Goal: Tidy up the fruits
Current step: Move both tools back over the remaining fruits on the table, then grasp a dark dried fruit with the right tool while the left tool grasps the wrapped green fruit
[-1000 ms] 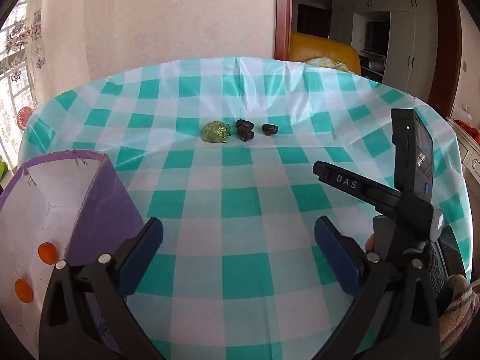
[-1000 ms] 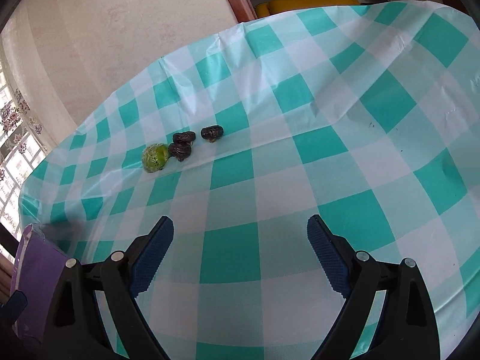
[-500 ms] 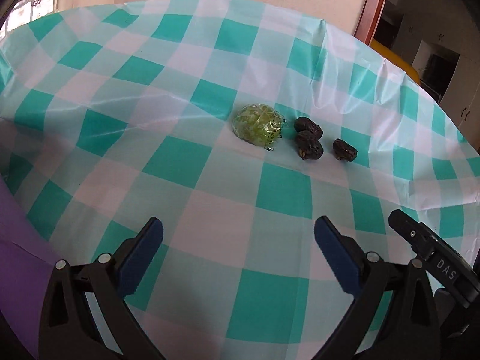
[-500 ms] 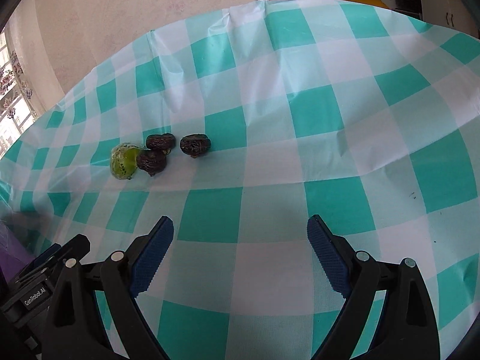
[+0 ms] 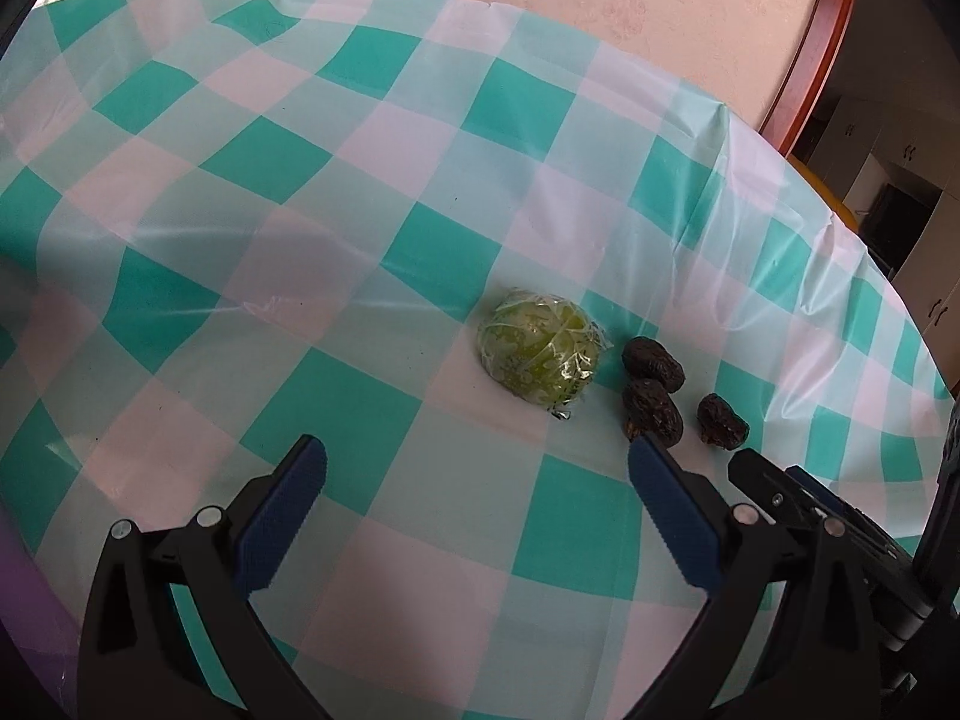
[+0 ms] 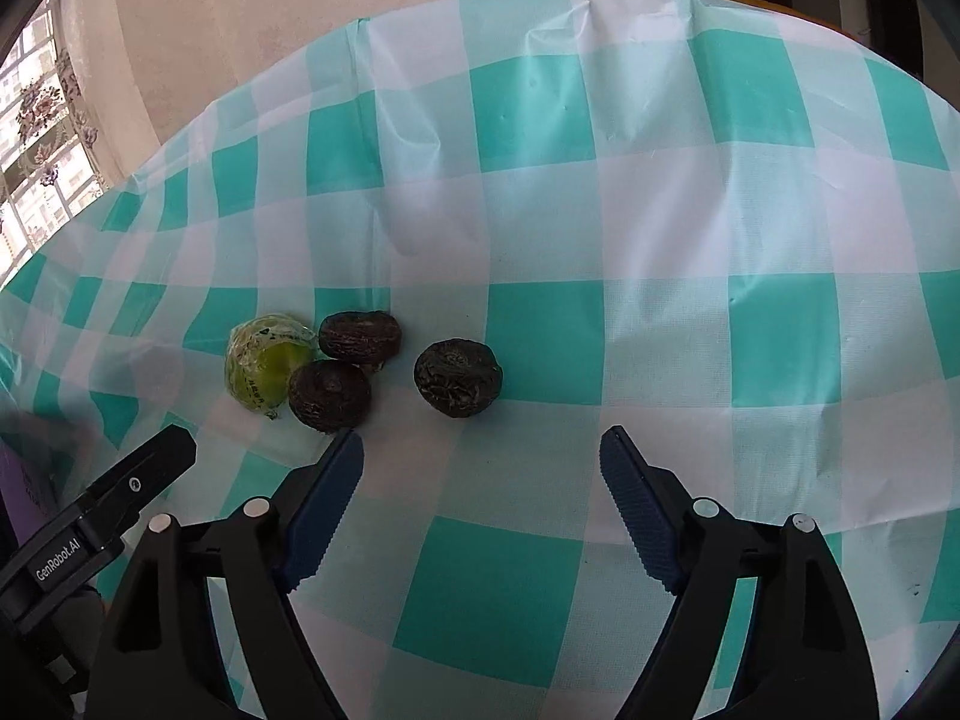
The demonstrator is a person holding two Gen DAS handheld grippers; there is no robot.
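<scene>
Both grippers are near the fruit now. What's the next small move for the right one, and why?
Probably ease the right gripper forward around the lone dark fruit: its jaws, which have just been closing, are still apart and empty, and that fruit lies just ahead, clear of the pair beside the wrapped green fruit.

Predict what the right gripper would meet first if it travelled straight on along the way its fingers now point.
Probably the lone dark wrinkled fruit, lying just ahead of the right gripper, slightly left of centre. Its jaws, just closing, hold nothing. Depth is unclear; it might touch the checked tablecloth first.

Ahead of my claws a green fruit in crinkled clear wrap (image 5: 539, 355) lies beside three dark wrinkled fruits (image 6: 458, 378), two touching, one slightly apart.
</scene>
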